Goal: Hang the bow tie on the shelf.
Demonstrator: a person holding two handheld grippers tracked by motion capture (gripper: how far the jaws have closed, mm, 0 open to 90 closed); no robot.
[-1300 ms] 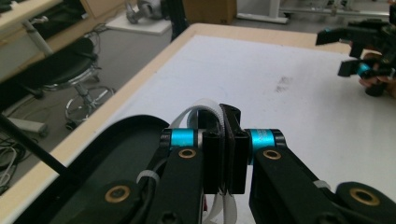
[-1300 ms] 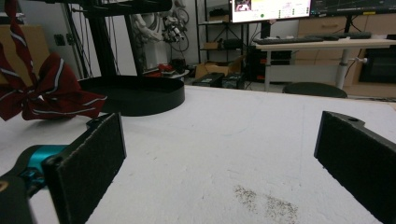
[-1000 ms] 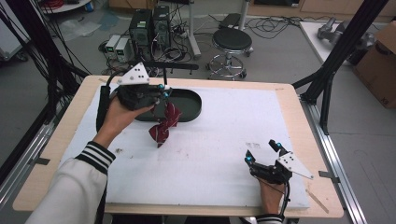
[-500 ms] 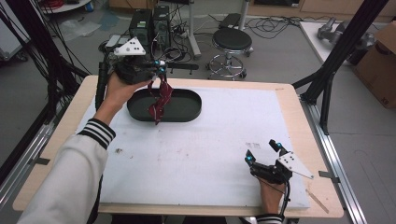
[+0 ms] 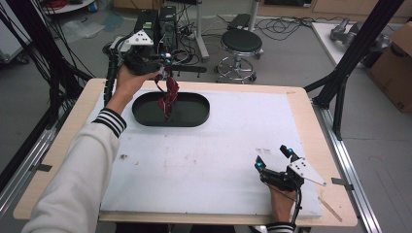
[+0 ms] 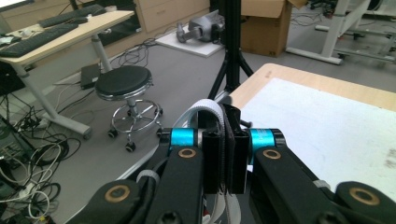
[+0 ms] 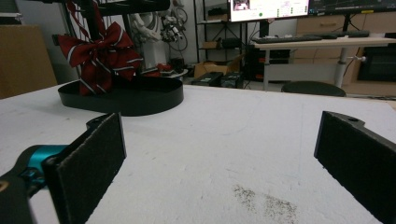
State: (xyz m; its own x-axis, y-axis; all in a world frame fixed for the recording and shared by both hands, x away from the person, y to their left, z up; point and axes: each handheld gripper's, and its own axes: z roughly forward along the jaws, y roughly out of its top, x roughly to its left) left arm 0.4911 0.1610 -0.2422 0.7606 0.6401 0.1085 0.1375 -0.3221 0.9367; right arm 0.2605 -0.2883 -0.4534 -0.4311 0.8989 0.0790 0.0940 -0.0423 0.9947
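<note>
Now: left gripper [image 5: 165,62] jaws clamped on bow tie [image 5: 168,96] strap | tie hangs over black tray [image 5: 194,118], not yet released | right gripper [image 5: 274,163] jaws apart, resting on table [image 5: 218,160]

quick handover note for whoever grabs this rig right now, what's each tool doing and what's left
Left tool: shut on the strap of the red bow tie, which hangs over the black oval tray at the table's far side.
Right tool: open, holding nothing, low over the white mat near the front right.
Done: bow tie lifted above the tray.
Left, probably: lower it into the tray, then release.
</note>
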